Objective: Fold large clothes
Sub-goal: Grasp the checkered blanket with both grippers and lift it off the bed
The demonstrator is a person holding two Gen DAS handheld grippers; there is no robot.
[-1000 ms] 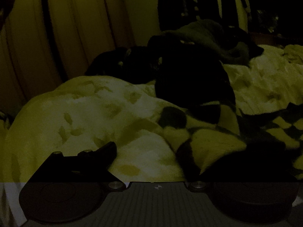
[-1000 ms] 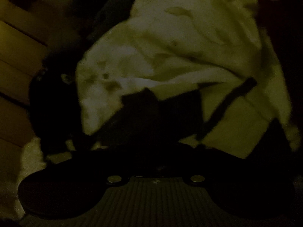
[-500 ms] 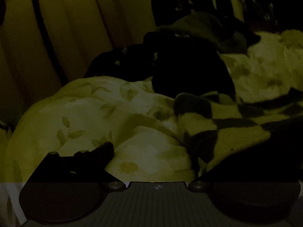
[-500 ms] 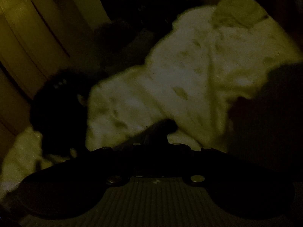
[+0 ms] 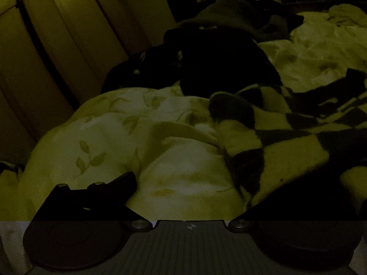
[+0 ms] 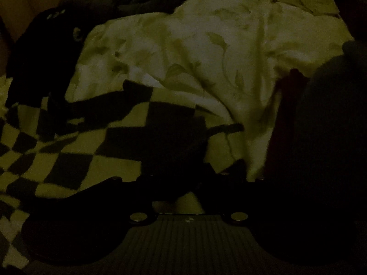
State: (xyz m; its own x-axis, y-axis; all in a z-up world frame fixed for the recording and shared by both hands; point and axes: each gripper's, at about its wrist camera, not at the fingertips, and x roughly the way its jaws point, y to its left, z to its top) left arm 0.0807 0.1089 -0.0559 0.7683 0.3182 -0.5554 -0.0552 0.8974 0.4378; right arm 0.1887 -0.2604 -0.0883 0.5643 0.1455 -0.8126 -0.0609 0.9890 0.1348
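Nearest in the left wrist view, the left gripper [image 5: 190, 197] has its one visible dark finger [image 5: 110, 189] low on the left, lying against pale cloth; the other finger is lost in shadow on the right, so whether this gripper is open or closed cannot be told. Just past it a cream quilt printed with faint leaf sprigs [image 5: 128, 137] bulges over the bed, and to its right a soft fleece blanket in dark and pale checks [image 5: 286, 146] overlaps the quilt's edge. In the right wrist view the right gripper [image 6: 190, 183] is a black mass low in the frame, and its state cannot be told in the dim light; the checked blanket [image 6: 68, 151] spreads just ahead of it to the left, touching the leaf-print quilt [image 6: 206, 52] beyond. Farther off, a heap of dark clothing [image 5: 220, 61] lies on the quilt, with pale panelled wardrobe doors [image 5: 57, 34] behind on the left.
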